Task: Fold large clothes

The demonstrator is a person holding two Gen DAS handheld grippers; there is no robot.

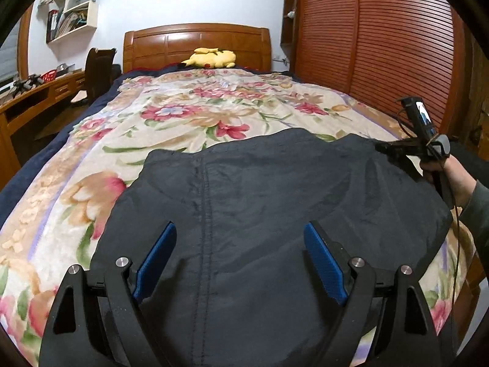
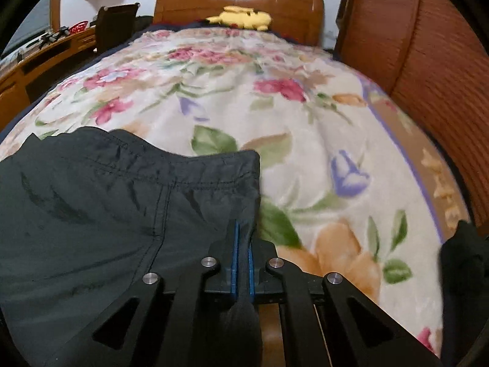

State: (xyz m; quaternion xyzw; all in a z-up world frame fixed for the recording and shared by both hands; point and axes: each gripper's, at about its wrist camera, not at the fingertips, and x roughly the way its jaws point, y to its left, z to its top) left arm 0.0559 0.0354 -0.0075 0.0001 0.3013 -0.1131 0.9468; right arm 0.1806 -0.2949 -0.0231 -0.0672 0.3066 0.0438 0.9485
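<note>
A large dark garment (image 1: 275, 198) lies spread flat on the near end of the bed, a stitched seam running down its middle. My left gripper (image 1: 240, 229) hovers over its near part, open, blue pads wide apart on either side of the seam and nothing pinched. In the right wrist view the garment (image 2: 91, 214) fills the lower left. My right gripper (image 2: 242, 224) is shut on its right edge, a fold of dark cloth squeezed between the blue pads. The left wrist view shows that right gripper (image 1: 382, 146), held by a hand (image 1: 452, 180), at the garment's far right corner.
A floral blanket (image 1: 183, 116) covers the bed. A yellow plush toy (image 1: 214, 58) lies by the wooden headboard (image 1: 195, 42). A slatted wooden wardrobe (image 1: 382, 46) stands close along the right side. A desk (image 1: 36, 98) and a chair (image 1: 97, 70) are at the left.
</note>
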